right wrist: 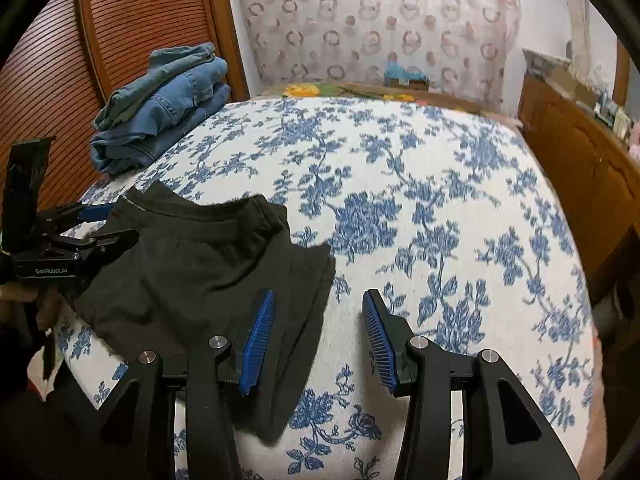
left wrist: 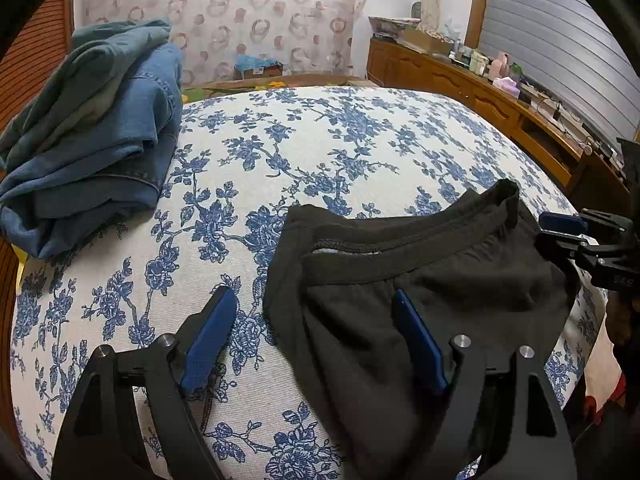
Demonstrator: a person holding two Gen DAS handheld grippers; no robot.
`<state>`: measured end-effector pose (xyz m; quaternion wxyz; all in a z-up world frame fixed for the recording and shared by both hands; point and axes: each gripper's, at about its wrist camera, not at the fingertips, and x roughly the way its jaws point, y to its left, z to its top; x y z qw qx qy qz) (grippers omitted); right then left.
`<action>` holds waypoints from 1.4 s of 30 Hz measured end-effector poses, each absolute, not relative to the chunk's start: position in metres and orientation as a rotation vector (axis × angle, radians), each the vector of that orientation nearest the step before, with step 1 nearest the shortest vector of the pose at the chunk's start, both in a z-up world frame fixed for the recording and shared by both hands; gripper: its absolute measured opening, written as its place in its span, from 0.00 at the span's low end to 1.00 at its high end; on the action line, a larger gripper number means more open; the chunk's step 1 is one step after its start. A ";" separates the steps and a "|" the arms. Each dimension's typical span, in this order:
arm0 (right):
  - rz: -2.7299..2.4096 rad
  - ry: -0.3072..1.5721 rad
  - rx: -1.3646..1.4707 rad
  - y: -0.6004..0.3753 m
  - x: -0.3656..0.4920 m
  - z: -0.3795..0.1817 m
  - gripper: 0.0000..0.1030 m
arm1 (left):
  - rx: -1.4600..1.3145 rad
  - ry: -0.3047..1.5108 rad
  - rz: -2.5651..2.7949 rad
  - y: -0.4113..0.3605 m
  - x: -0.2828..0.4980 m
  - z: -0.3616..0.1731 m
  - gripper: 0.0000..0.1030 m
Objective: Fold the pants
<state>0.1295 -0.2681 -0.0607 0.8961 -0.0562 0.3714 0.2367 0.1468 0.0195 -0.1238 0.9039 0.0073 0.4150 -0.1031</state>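
Black pants (left wrist: pixel 420 272) lie folded into a compact bundle near the front edge of the bed, waistband toward the far side. My left gripper (left wrist: pixel 316 340) hovers open over their left edge: one blue pad (left wrist: pixel 212 336) is above the sheet, the other above the black cloth. In the right wrist view the pants (right wrist: pixel 192 264) lie to the left. My right gripper (right wrist: pixel 320 340) stands open at their right edge, mostly sheet between its pads, with nothing pinched. The left gripper (right wrist: pixel 120 222) shows at the bundle's far left, and the right gripper (left wrist: pixel 554 232) at the picture's right edge.
A blue-flowered white sheet (left wrist: pixel 320 152) covers the bed. Folded jeans (left wrist: pixel 100 120) are stacked at the back left corner by a slatted wooden panel (right wrist: pixel 60 80). A wooden cabinet (left wrist: pixel 480 92) with clutter on top runs along the right side.
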 end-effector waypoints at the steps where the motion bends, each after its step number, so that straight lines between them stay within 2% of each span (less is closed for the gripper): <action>1: 0.494 0.775 -0.110 -0.268 0.130 -0.061 0.46 | 0.015 0.858 -0.213 0.019 0.147 -0.124 0.79; 20: 0.563 0.767 -0.150 -0.240 0.148 -0.067 0.46 | 0.010 0.857 -0.214 0.020 0.147 -0.124 0.79; 23: 0.556 0.759 -0.157 -0.239 0.147 -0.068 0.43 | 0.001 0.857 -0.217 0.020 0.147 -0.123 0.79; 28: 0.553 0.747 -0.167 -0.237 0.144 -0.069 0.32 | -0.057 0.860 -0.223 0.028 0.150 -0.121 0.79; 30: 0.555 0.746 -0.162 -0.237 0.144 -0.069 0.31 | -0.098 0.862 -0.239 0.033 0.152 -0.120 0.79; 36: 0.564 0.748 -0.144 -0.241 0.145 -0.069 0.26 | -0.212 0.860 -0.275 0.044 0.158 -0.120 0.54; 40: 0.573 0.750 -0.134 -0.241 0.146 -0.069 0.20 | -0.221 0.864 -0.297 0.043 0.158 -0.121 0.33; 42: 0.582 0.751 -0.133 -0.240 0.145 -0.069 0.16 | -0.205 0.862 -0.302 0.040 0.157 -0.121 0.29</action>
